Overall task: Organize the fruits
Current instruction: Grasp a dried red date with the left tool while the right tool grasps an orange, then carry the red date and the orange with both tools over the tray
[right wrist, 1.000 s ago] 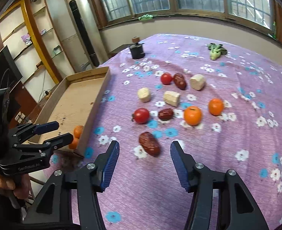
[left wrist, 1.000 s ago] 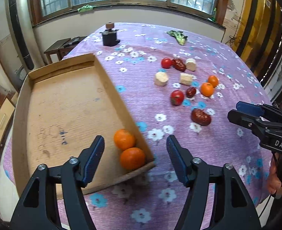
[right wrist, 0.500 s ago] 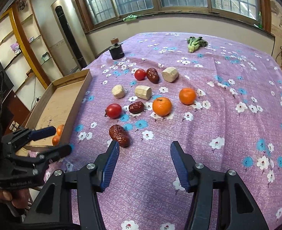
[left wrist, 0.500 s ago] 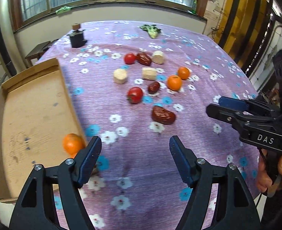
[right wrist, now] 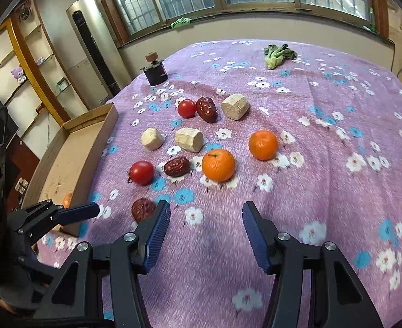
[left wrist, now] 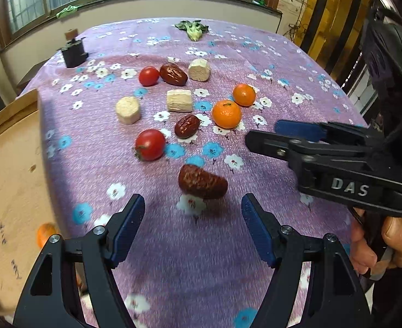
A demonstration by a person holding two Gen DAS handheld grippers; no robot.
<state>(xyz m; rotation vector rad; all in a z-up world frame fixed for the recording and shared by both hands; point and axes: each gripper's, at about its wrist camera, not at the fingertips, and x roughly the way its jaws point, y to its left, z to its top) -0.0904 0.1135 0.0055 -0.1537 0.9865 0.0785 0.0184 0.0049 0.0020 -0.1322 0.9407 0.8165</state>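
Observation:
My left gripper [left wrist: 192, 218] is open and empty, just short of a red date [left wrist: 202, 181] on the purple cloth. My right gripper [right wrist: 206, 225] is open and empty; two oranges [right wrist: 218, 164] [right wrist: 263, 145] lie ahead of it. Two tomatoes [left wrist: 150, 144] [left wrist: 148, 75], two more dates [left wrist: 186, 126] [left wrist: 173, 74] and three beige chunks [left wrist: 128, 109] lie beyond. The cardboard tray [left wrist: 7, 169] at left holds an orange [left wrist: 44, 233], partly hidden. The right gripper shows in the left wrist view [left wrist: 269, 134], the left one in the right wrist view [right wrist: 91, 209].
A small black object [right wrist: 154, 71] and a green vegetable [right wrist: 277, 53] sit at the far end of the table. A tall appliance [right wrist: 94, 43] and shelves stand beyond the table's left side. The table's near edge is close below both grippers.
My left gripper has swung right, away from the tray's oranges, and now faces the nearest date. My right gripper has shifted right and forward, off the date and toward the oranges.

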